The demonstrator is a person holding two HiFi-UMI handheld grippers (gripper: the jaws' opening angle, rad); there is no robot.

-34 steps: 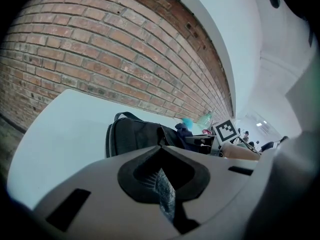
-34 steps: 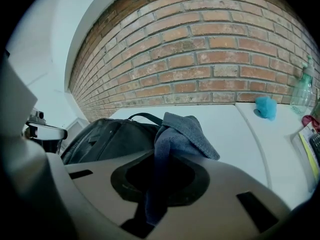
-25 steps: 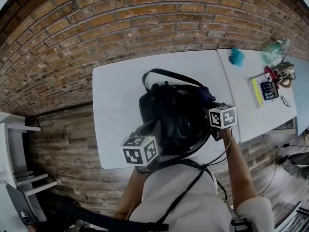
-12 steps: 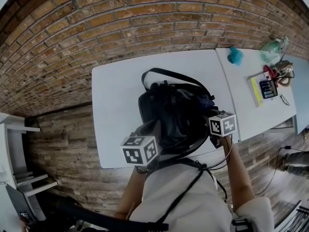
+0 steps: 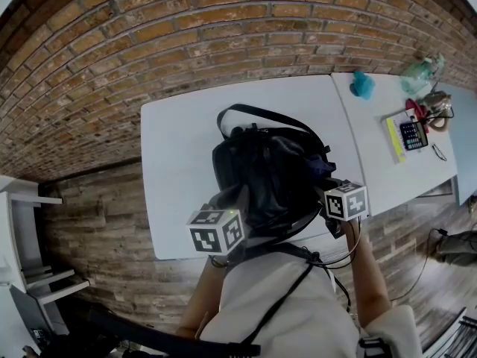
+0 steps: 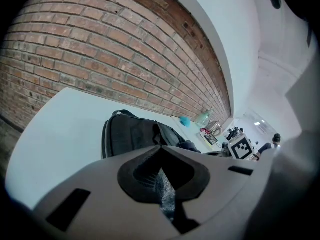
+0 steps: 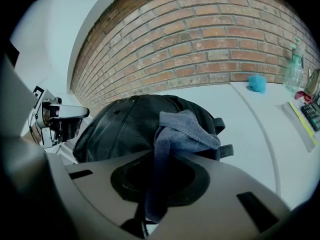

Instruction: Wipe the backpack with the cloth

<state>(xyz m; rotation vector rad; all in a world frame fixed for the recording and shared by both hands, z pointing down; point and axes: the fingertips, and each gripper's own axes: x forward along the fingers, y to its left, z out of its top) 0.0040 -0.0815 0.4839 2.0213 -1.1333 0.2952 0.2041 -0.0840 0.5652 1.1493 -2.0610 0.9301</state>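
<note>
Drawing back along backpack (image 5: 268,174)'s right flank, pinching cloth (image 7: 187,131) in right claw (image 7: 157,181), clamping backpack's near end in left claw (image 6: 162,181).

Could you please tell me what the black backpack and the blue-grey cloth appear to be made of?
The black backpack looks like faux leather or coated fabric: faint sheen, soft creases. The blue-grey cloth looks like microfibre or terry: matte, fine nap, draping limply.
</note>
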